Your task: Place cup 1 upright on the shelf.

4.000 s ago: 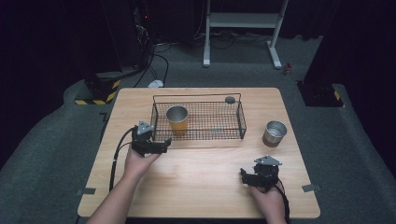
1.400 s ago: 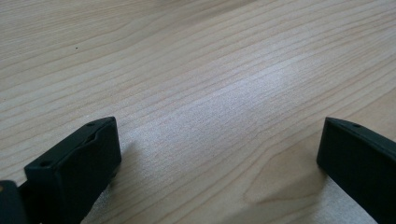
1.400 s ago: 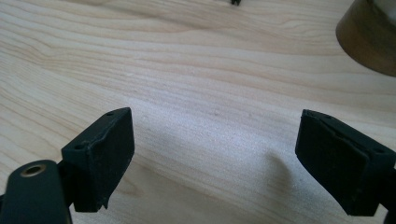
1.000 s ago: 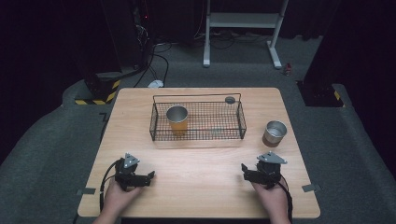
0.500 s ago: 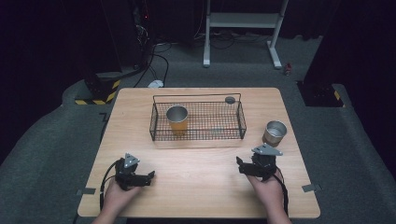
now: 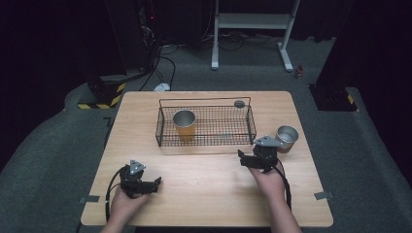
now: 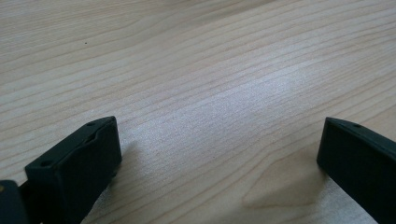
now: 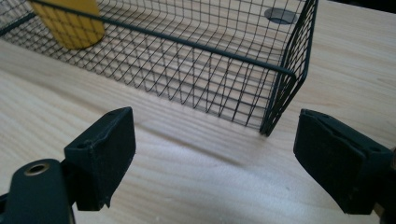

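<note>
A black wire basket (image 6: 214, 141) stands at the middle back of the wooden table (image 6: 204, 194), and an orange cup with a metal rim (image 6: 184, 124) stands upright in its left part. The cup (image 8: 70, 21) shows through the mesh in the right gripper view. A silver metal cup (image 6: 286, 138) stands outside the basket, off its right end. My right gripper (image 6: 247, 160) is open just in front of the basket's right front corner (image 8: 268, 126), holding nothing. My left gripper (image 6: 151, 184) rests low at the front left, open, jaws wide over bare wood (image 7: 210, 116).
A dark round hole (image 6: 239, 103) marks the tabletop behind the basket. Cables trail from both grippers toward the near edge. Dark carpet, a white stand (image 6: 252, 22) and black equipment surround the table.
The left gripper drew back from the basket to the front left corner, where it holds still. The right gripper has moved forward and left, toward the basket's right front corner.
</note>
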Demonstrator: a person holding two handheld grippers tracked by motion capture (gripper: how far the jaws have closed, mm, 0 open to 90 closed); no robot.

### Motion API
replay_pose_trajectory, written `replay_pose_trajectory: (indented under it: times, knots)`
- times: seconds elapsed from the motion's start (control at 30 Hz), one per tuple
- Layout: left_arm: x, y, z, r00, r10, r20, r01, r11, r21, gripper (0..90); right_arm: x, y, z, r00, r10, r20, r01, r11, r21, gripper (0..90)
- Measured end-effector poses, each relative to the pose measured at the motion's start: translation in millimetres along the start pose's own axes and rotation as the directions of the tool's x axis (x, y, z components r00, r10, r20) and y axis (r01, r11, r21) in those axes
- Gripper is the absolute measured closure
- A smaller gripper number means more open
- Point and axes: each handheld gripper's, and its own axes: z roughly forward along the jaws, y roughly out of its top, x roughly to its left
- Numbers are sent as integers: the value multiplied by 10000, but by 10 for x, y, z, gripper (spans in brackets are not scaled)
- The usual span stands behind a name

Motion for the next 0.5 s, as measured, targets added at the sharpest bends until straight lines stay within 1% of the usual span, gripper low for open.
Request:
replay_pose_trajectory:
  times: [0.07,0.1,0.17,0.23,0.33,0.4,0.5]
  knots:
    - [0,0,0,10000,6,-4,-6,10000,7,1,-36,21,22,9999,120,-25,-120,9999,-50,130]
    - [-1,1,2,10000,-2,-5,2,10000,4,0,-50,27,28,9999,146,54,-145,9998,-130,129]
    - [-1,1,2,10000,4,-2,-4,10000,6,0,-49,26,33,10000,-47,78,49,9998,-196,129]
    - [0,1,2,10000,11,2,-11,10000,7,0,-46,20,28,9997,-222,103,223,9997,-75,130]
    - [-1,0,1,10000,5,7,-5,10000,0,0,-71,9,0,10000,-90,4,90,9999,48,132]
    - [-1,0,2,10000,7,9,-7,10000,-1,0,-99,0,-20,9998,45,-175,-43,9999,110,132]
    - [4,2,3,10000,53,50,-53,10000,6,0,-118,-22,-34,9999,57,-119,-56,9999,103,133]
